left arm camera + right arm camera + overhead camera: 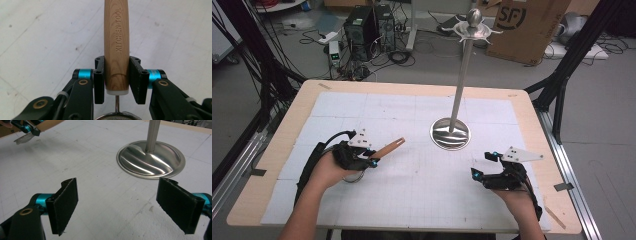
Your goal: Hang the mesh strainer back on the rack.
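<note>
Your left gripper (116, 77) clamps a wooden-handled kitchen tool; your right gripper (125, 205) stands open and empty.

The left pads press both sides of the wooden handle (116, 45), stamped "KITCHEN TOOL", near its lower end, where a thin metal shank runs down to a round metal rim at the frame's bottom edge. In the high view, your left gripper (373, 159) holds the handle (391, 147) pointing up-right over the white mat (412, 190). Your right gripper (482, 165) sits near the mat's right side, jaws wide apart, facing the steel stand (451, 133) and its round base (151, 160).
</note>
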`<state>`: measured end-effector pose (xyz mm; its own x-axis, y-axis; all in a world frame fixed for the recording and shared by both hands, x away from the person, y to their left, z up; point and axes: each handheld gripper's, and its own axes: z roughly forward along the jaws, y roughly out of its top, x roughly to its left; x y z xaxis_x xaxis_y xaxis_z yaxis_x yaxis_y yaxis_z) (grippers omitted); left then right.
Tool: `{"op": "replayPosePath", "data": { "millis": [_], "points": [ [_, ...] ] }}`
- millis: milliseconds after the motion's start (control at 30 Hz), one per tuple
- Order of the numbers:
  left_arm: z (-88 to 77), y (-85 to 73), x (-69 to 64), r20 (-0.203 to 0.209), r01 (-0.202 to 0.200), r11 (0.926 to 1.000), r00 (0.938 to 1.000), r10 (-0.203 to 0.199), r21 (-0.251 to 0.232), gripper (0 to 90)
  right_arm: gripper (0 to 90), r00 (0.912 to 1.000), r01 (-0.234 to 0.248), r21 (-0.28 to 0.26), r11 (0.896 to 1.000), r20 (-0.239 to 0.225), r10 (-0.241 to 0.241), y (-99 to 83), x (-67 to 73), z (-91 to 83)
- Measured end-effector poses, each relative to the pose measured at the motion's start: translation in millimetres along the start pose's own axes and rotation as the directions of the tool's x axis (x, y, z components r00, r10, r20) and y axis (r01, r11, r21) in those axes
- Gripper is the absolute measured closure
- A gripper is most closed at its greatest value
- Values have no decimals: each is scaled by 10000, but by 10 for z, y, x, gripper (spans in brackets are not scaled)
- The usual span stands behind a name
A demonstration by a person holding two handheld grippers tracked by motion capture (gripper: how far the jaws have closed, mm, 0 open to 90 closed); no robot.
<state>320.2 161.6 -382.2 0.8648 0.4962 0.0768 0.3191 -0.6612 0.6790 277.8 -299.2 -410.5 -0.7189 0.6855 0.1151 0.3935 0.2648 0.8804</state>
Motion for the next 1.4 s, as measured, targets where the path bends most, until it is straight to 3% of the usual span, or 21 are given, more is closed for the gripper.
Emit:
{"op": "replayPosePath", "data": {
  "millis": [167, 400, 600, 900, 1000, 1167, 1400],
  "points": [
    [-61, 143, -30, 398, -147, 9980, 9991, 171, -614, 686, 169, 10000, -21, -28, 10000, 6, 21, 3, 2, -4],
    [-110, 314, -14, 823, -121, 9874, 9963, 254, -1577, 686, 169, 10000, -19, -44, 10000, -10, 19, 4, -1, -15],
    [-175, 449, 50, 1090, 71, 9691, 9938, 204, -2464, 686, 169, 10000, 4, -86, 10000, 4, -4, 5, -8, -18],
    [-349, 704, 150, 1028, 57, 9485, 9943, 283, -3166, 686, 169, 10000, -2, -96, 10000, 8, 3, 7, -8, -21],
    [-400, 791, 152, 1010, 23, 9372, 9943, 351, -3489, 686, 169, 10000, 12, -121, 9999, -8, -13, 7, -12, -23],
    [-446, 936, 130, 826, -313, 9321, 9944, 653, -3607, 685, 169, 10000, 11, -128, 9999, -30, -12, 9, -11, -25],
    [-489, 1110, 126, 849, -312, 9119, 9938, 721, -4093, 685, 169, 10000, 22, -185, 9998, -4, -22, 13, -14, -40]
  ]
}}
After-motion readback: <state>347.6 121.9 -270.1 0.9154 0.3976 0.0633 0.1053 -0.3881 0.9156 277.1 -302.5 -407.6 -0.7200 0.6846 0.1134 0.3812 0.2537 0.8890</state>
